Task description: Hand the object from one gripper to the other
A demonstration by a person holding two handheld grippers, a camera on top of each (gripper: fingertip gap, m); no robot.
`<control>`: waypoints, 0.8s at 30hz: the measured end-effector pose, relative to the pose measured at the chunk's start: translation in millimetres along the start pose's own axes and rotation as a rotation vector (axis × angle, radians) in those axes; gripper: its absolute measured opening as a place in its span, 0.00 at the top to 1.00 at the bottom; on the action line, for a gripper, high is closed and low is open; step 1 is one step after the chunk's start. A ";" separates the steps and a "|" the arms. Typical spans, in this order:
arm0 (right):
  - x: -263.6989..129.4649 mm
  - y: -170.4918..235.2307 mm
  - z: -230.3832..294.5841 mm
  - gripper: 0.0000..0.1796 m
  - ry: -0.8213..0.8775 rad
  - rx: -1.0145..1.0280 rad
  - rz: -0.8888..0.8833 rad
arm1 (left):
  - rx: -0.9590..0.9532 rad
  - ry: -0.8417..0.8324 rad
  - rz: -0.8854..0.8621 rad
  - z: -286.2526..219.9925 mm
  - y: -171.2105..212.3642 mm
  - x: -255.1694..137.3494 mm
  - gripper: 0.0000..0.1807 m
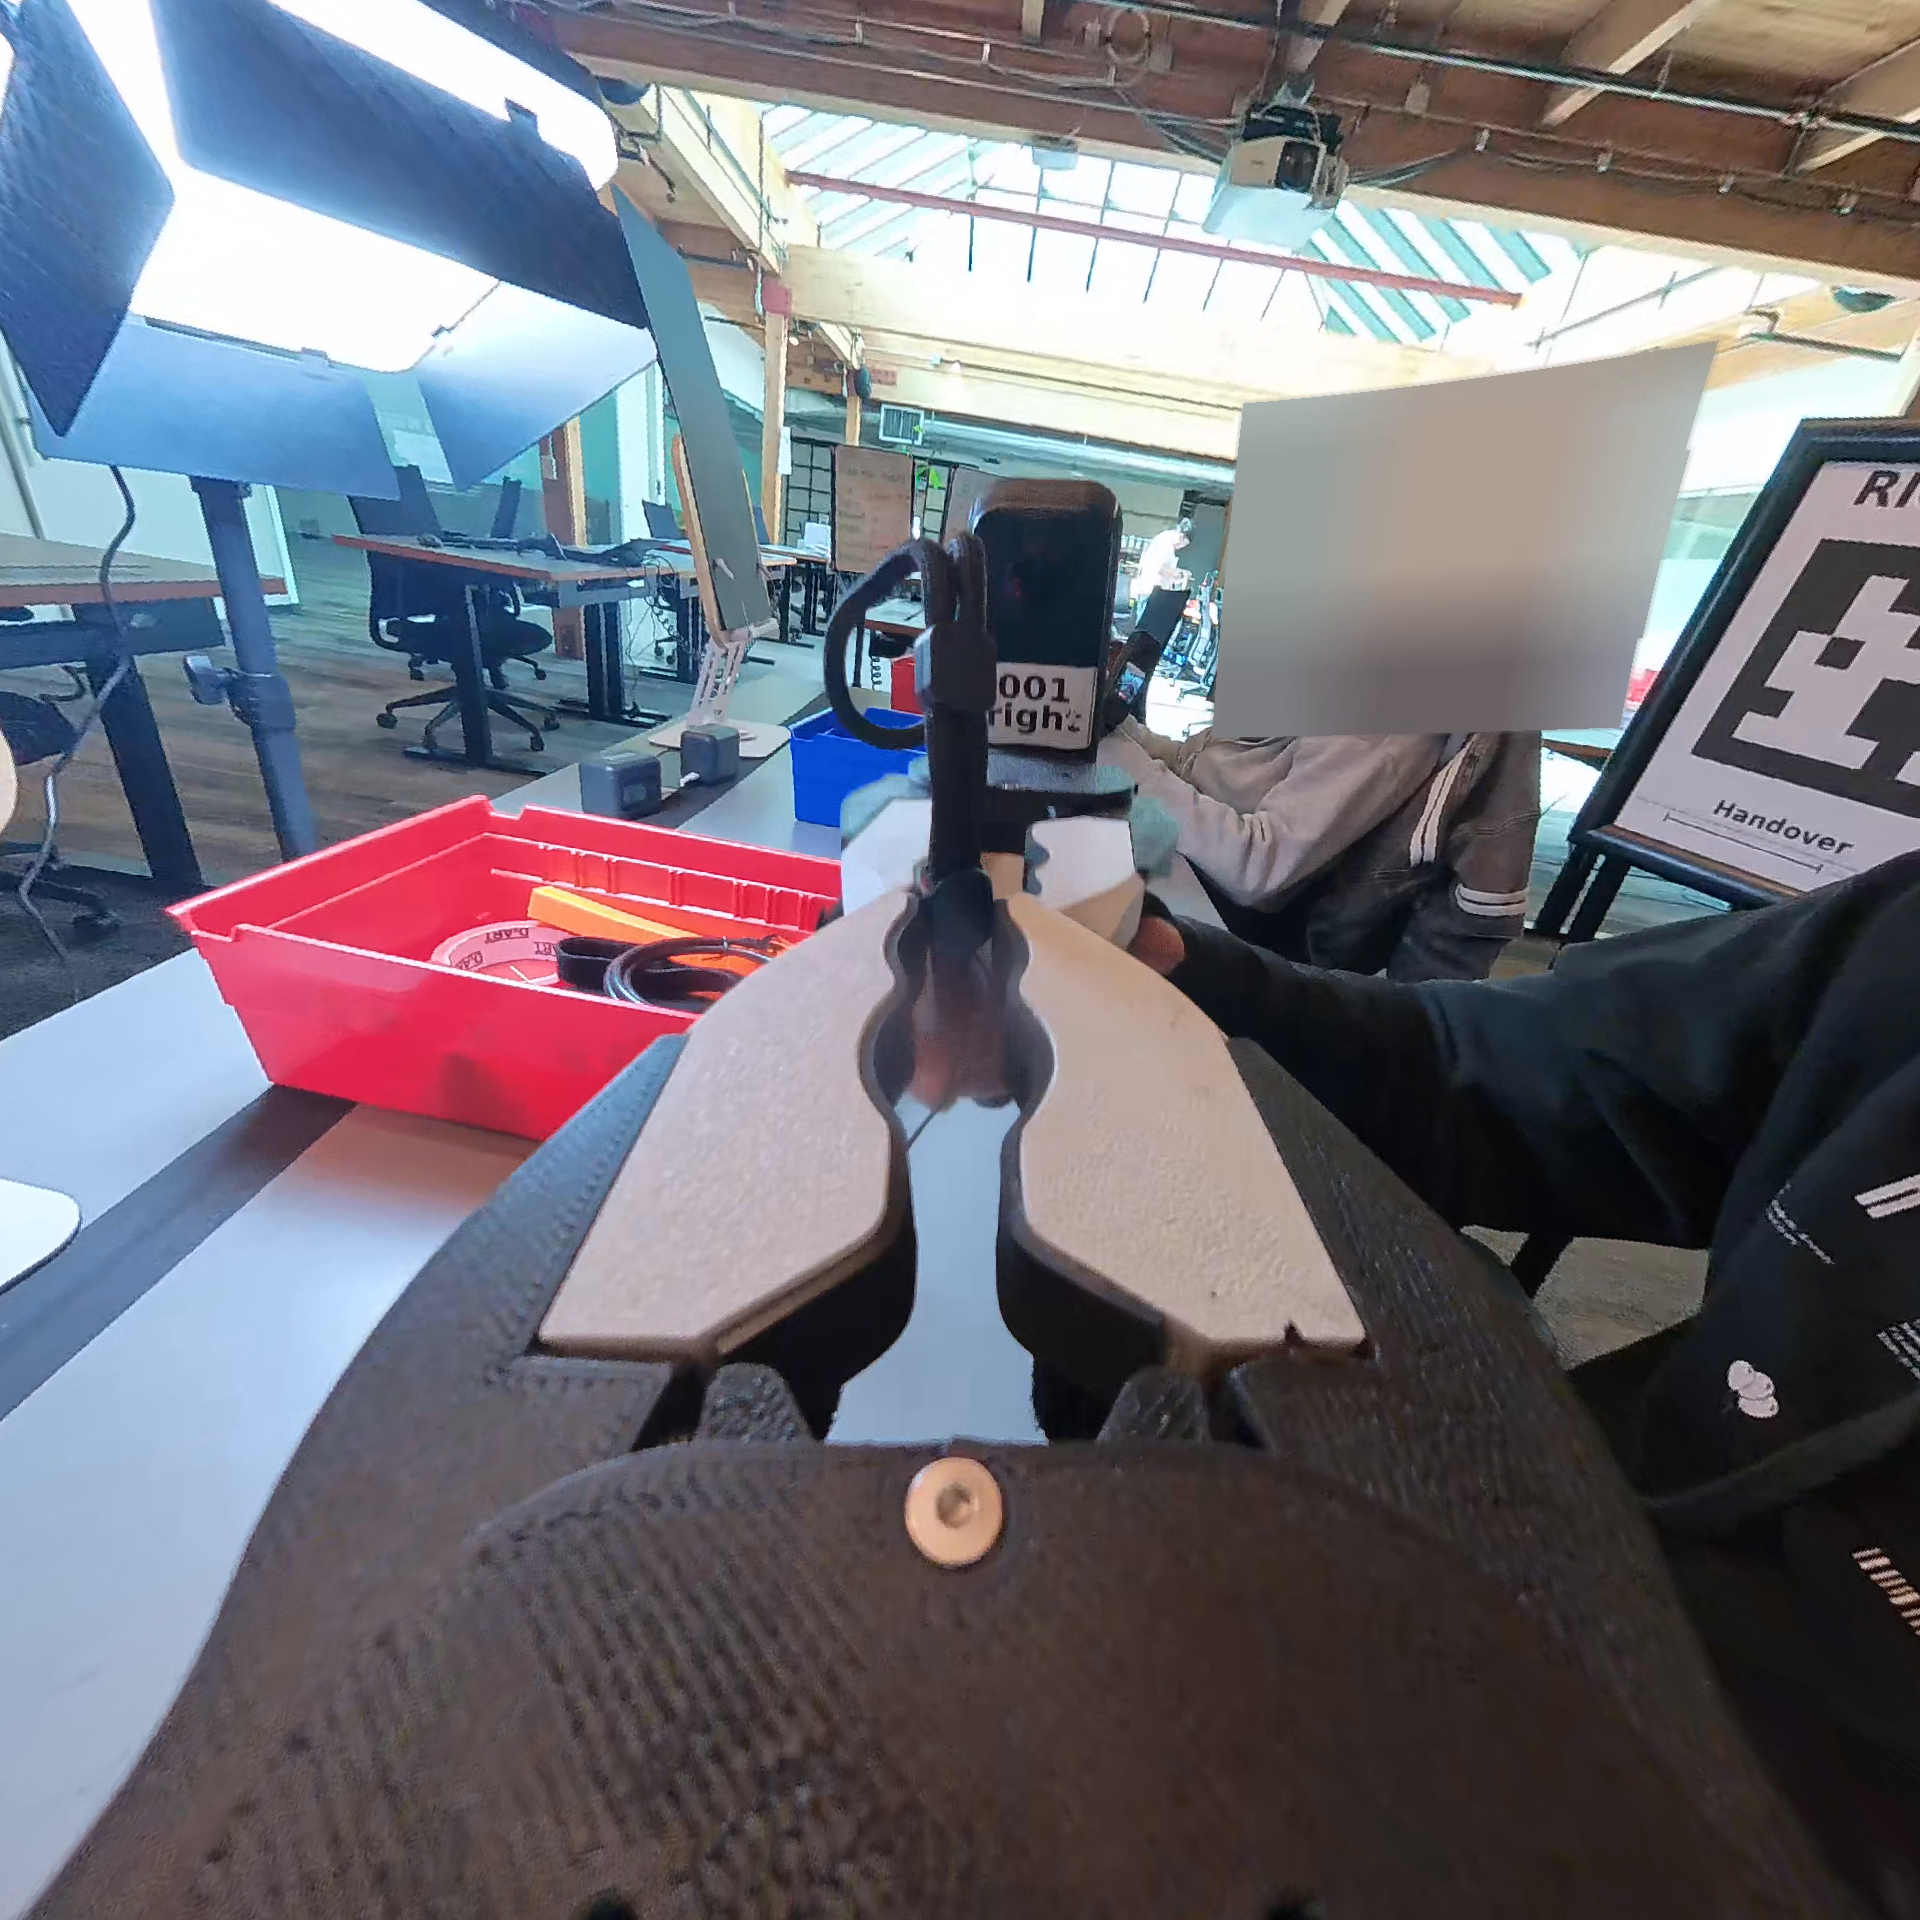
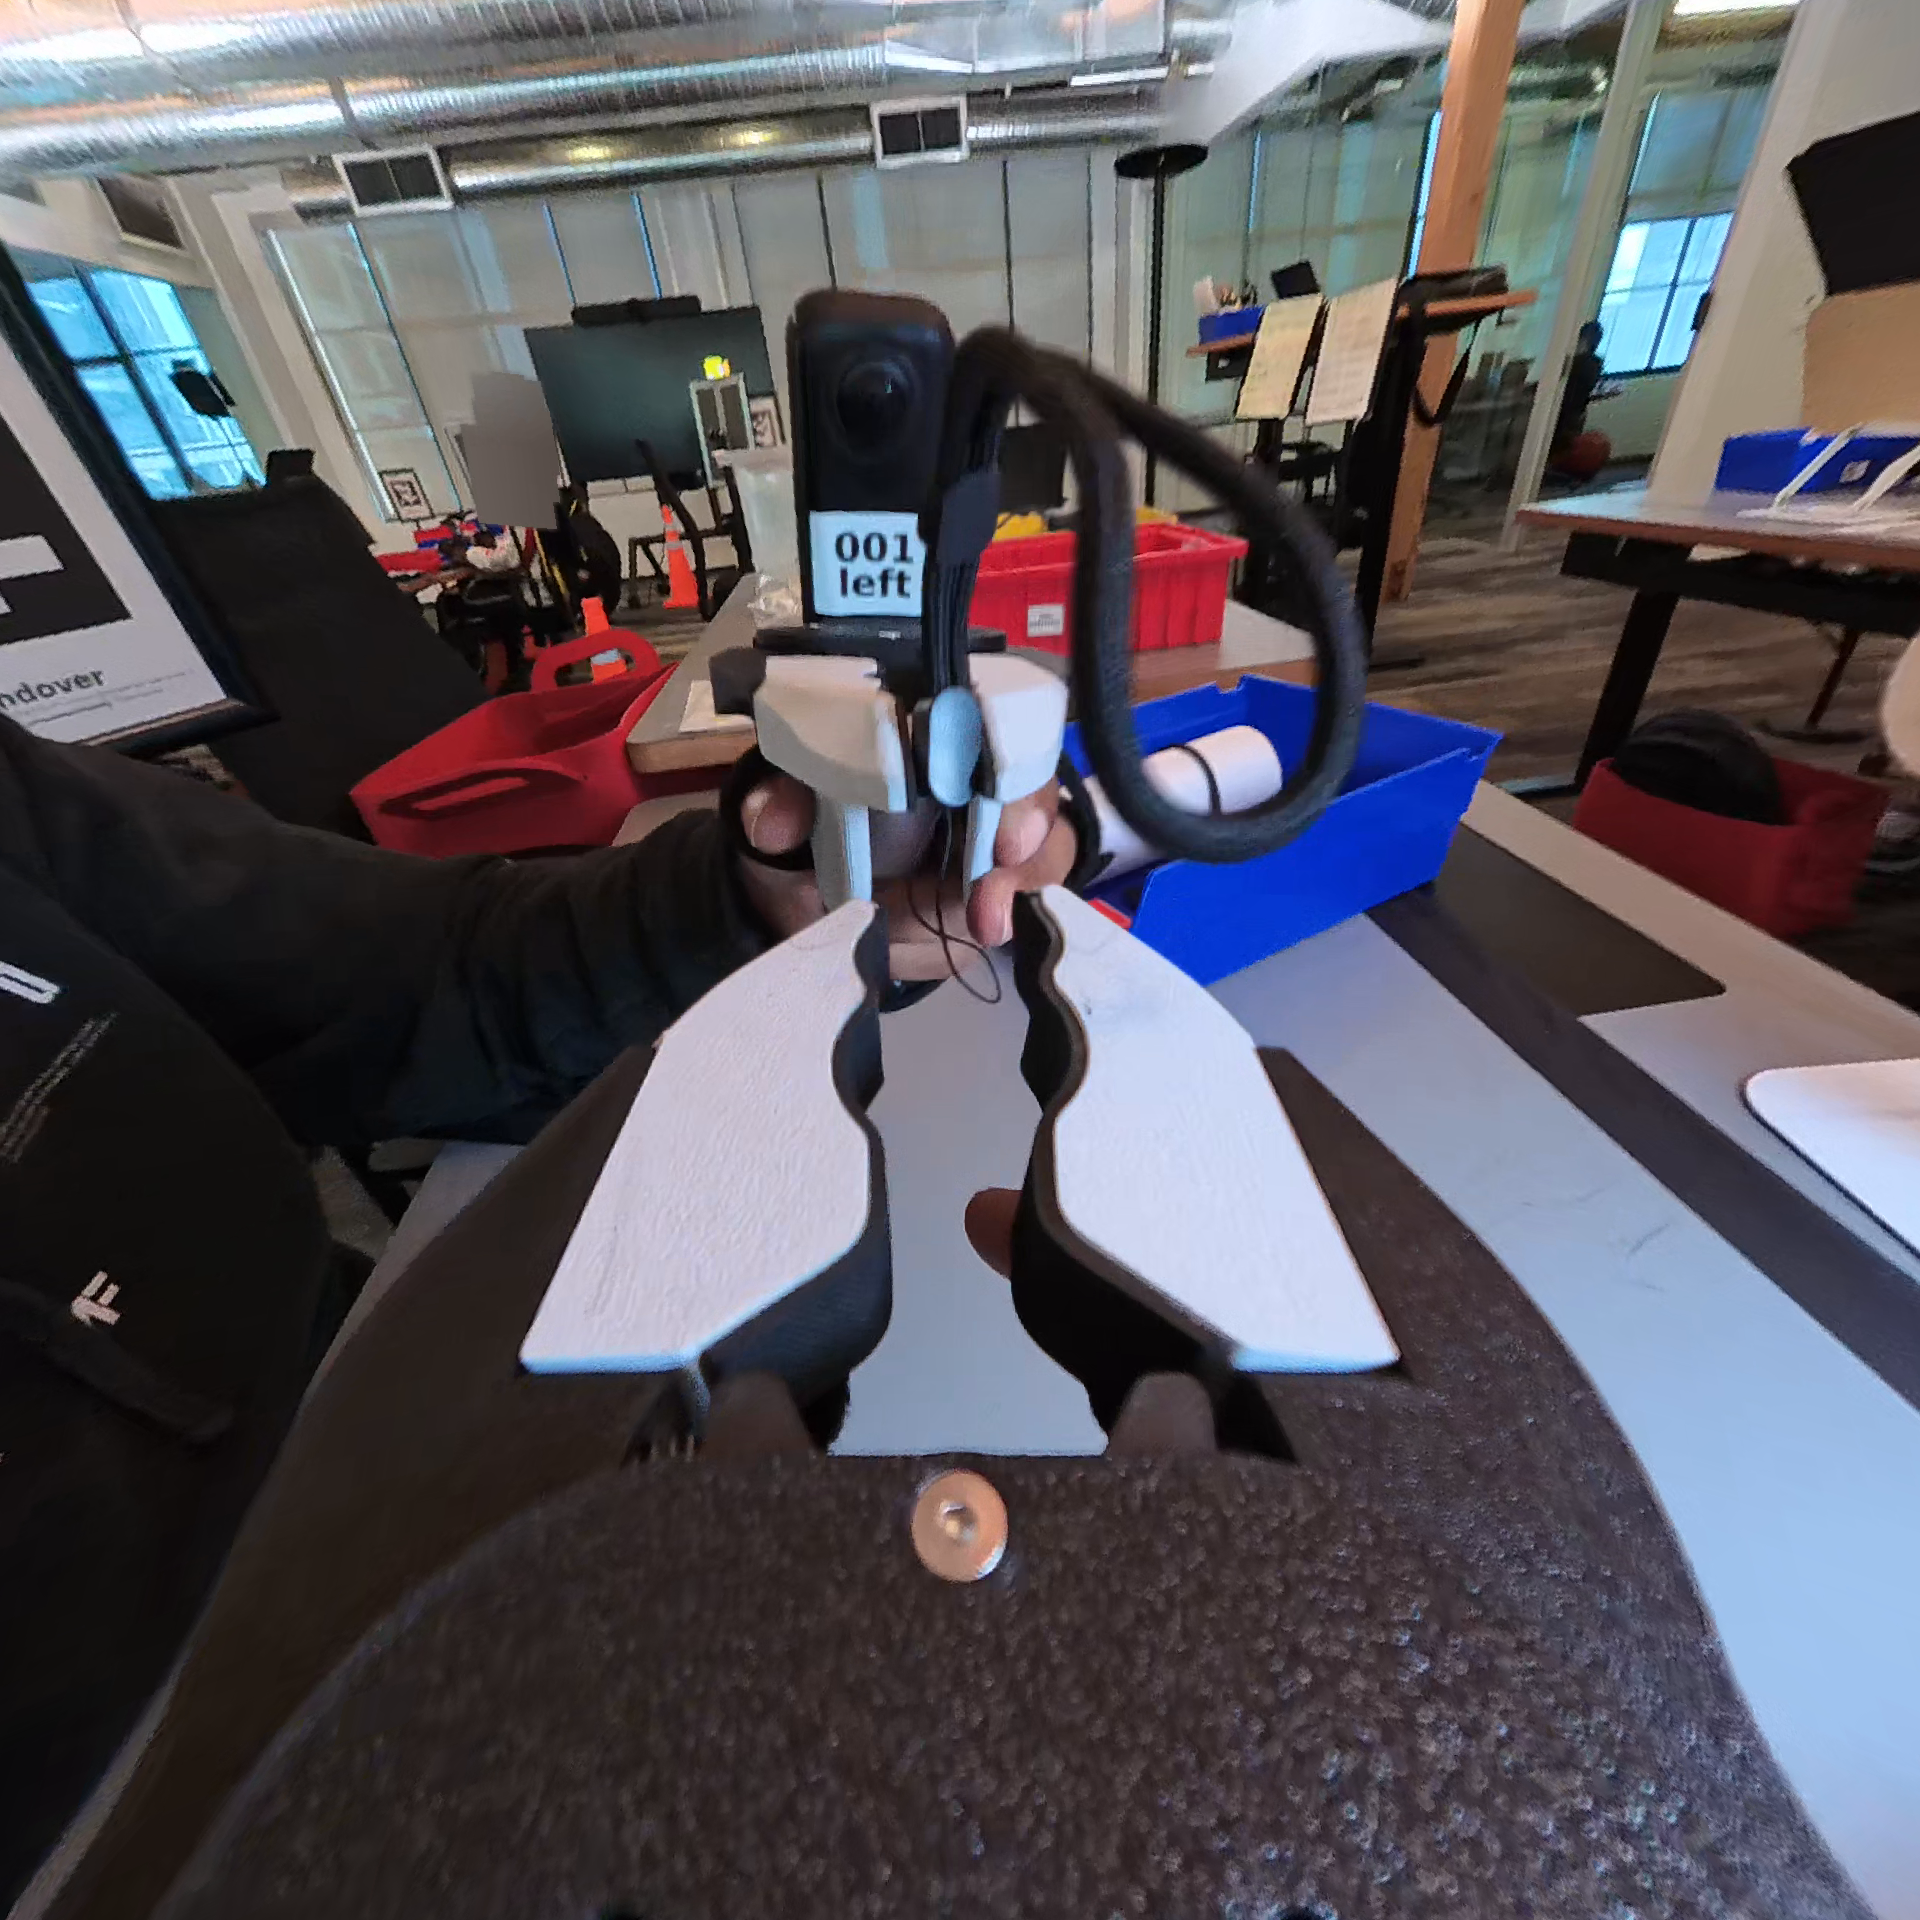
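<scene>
Between the two hand-held grippers, above the grey table [image 2: 1558,1195], hangs the task's thing: a black cord lanyard [image 2: 1226,582], a soft braided loop gathered into a short stiff neck with a pale blue toggle [image 2: 954,732].

Seen from the right wrist view, the left hand-held gripper [image 2: 940,774] faces the camera with its pale fingers closed on the toggle and neck. The loop rises above it, then droops to the side of that gripper. A thin black string [image 2: 961,951] dangles below the grip.

The right hand-held gripper [image 2: 948,914] sits just short of the left one. Its white fingers stand partly open, with a clear gap between the tips, and grip nothing. The thin string hangs near that gap; whether it touches a finger cannot be told.

From the left wrist view, the left hand-held gripper [image 1: 954,914] has its tips pressed together on the dark neck of the lanyard [image 1: 951,727], which stands upright beyond them. The right hand-held gripper [image 1: 1013,873] waits directly behind it.

Beside the left hand-held gripper sits a red bin [image 1: 343,997]; beyond the right one's fingertips sits a blue bin [image 2: 1320,831].

The lanyard looks very light and limp, so it will sag and swing. The cord may slide through smooth pads. The firmest hold is likely the gathered neck just above the toggle, next to the present grip.
</scene>
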State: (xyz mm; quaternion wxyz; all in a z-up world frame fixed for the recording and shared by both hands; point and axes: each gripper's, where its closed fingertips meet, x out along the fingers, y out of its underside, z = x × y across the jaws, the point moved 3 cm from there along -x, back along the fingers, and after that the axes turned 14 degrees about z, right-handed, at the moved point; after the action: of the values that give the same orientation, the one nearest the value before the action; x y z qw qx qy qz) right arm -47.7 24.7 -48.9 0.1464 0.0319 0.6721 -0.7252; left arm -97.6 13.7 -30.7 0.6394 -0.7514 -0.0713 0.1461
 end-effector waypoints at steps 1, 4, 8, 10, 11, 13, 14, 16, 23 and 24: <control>4.3 2.2 1.2 0.87 -0.004 -0.003 0.011 | 0.004 -0.003 0.000 -0.2 0.1 0.3 0.94; 12.1 5.1 4.2 0.90 -0.005 -0.011 0.026 | 0.018 -0.016 0.011 -0.2 1.9 2.5 0.94; 10.9 2.6 2.7 1.00 0.035 -0.023 0.010 | 0.019 -0.025 0.007 1.2 1.5 1.3 0.93; 8.5 2.4 2.0 1.00 0.043 -0.029 0.027 | 0.022 -0.039 0.012 3.6 1.9 -0.5 0.93; 6.4 1.5 0.0 1.00 0.061 -0.030 0.028 | 0.022 -0.047 0.012 5.1 2.3 -1.2 0.93; 2.1 0.6 -3.5 1.00 0.092 -0.034 0.043 | 0.018 -0.055 0.019 8.0 4.3 -1.1 0.93; -0.1 0.5 -5.3 1.00 0.109 -0.040 0.052 | 0.016 -0.060 0.027 9.6 6.2 -0.4 0.93; -5.0 0.2 -9.6 1.00 0.155 -0.056 0.073 | 0.014 -0.072 0.045 13.2 10.2 0.6 0.94; -20.9 -1.2 -22.5 1.00 0.293 -0.101 0.128 | -0.021 -0.090 0.110 27.6 23.3 -1.7 0.93; -24.2 -1.5 -24.9 1.00 0.316 -0.108 0.134 | -0.016 -0.096 0.108 30.5 23.4 -5.7 0.92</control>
State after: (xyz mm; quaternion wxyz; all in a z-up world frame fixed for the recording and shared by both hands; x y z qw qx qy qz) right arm -28.7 53.4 -43.9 0.0882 0.1824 0.7210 -0.6626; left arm -114.3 36.7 -57.2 0.6203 -0.7516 -0.0624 0.2156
